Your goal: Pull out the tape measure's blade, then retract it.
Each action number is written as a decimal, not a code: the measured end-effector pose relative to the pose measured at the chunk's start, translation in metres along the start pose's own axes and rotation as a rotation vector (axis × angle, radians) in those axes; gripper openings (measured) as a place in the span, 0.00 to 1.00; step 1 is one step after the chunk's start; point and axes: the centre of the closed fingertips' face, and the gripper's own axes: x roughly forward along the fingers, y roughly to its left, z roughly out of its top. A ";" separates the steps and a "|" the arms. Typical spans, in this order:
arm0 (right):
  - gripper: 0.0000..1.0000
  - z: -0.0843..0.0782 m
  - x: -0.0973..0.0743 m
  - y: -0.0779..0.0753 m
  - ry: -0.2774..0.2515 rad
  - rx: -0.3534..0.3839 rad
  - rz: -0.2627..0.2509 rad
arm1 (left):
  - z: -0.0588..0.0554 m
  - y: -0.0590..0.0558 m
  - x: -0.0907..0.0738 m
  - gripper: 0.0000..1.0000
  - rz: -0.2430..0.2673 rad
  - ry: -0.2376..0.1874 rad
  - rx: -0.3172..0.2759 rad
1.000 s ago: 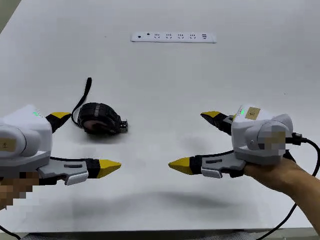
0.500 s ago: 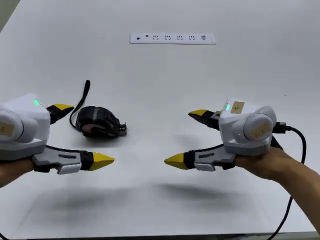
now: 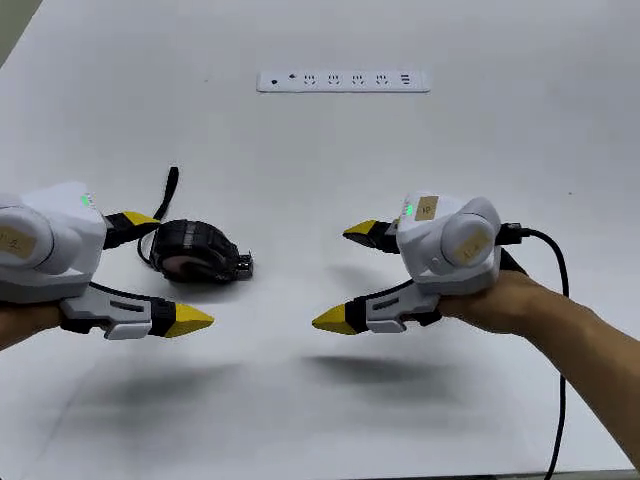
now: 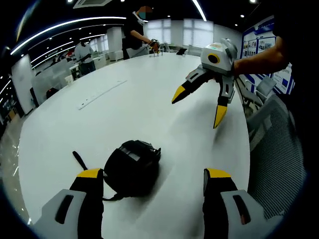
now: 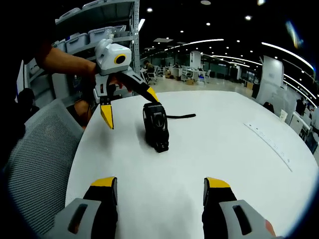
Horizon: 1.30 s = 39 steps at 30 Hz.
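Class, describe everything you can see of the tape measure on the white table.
The tape measure is a rounded black case, plastic or rubber by its look, with a reddish side face. It rests on the white table, blade retracted, metal hook at its mouth. A black wrist strap trails behind it. The open left gripper straddles it; contact unclear.

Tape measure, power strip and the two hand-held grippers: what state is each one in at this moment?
Tape measure: lying on the table, blade fully in, strap trailing behind, not gripped.
Left hand-held gripper: open, pointed at the tape measure, holding nothing.
Right hand-held gripper: open, holding nothing, apart from the tape measure.
Power strip: lying flat at the far side, no plugs visible.
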 end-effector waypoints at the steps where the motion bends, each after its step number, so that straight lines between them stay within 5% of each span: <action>1: 0.69 0.000 0.001 0.000 0.002 -0.005 0.006 | 0.000 0.001 0.000 0.78 -0.002 0.004 0.006; 16: 0.55 0.007 0.029 -0.006 0.043 -0.079 0.083 | -0.005 0.026 0.007 0.62 -0.064 0.090 0.110; 39: 0.40 0.027 0.074 -0.007 0.083 -0.163 0.178 | -0.019 0.035 0.014 0.40 -0.167 0.214 0.254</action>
